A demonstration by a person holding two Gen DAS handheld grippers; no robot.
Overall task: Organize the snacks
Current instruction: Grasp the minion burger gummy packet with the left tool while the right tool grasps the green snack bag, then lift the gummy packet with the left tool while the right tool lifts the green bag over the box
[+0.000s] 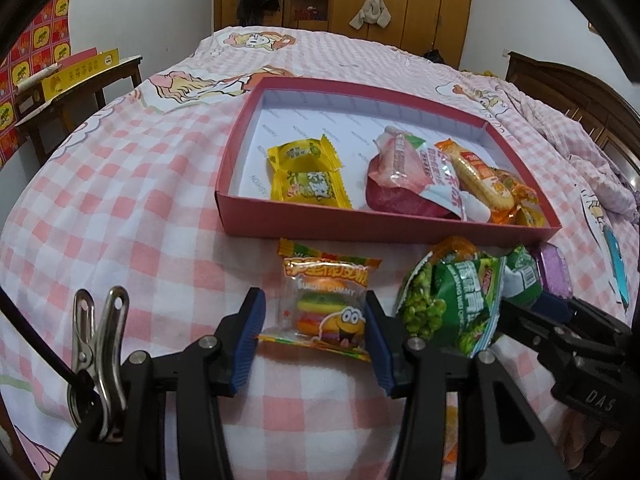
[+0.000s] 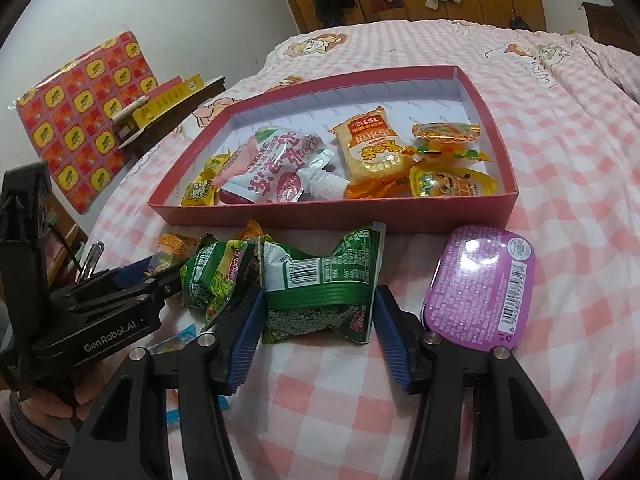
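While left tongs (image 1: 314, 336) bracket gummy packet (image 1: 326, 304), right tongs (image 2: 316, 334) bracket green packet (image 2: 320, 292).

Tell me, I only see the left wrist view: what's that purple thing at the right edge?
Observer: A purple tin lying barcode side up, just right of the right claw.
Operator: What's that claw doing?
Observer: Its open fingers flank a green snack packet, whose barcode side faces up.
Operator: Anything in the box I'm missing?
Observer: A yellow pouch with a cartoon face in the red box's near right corner.
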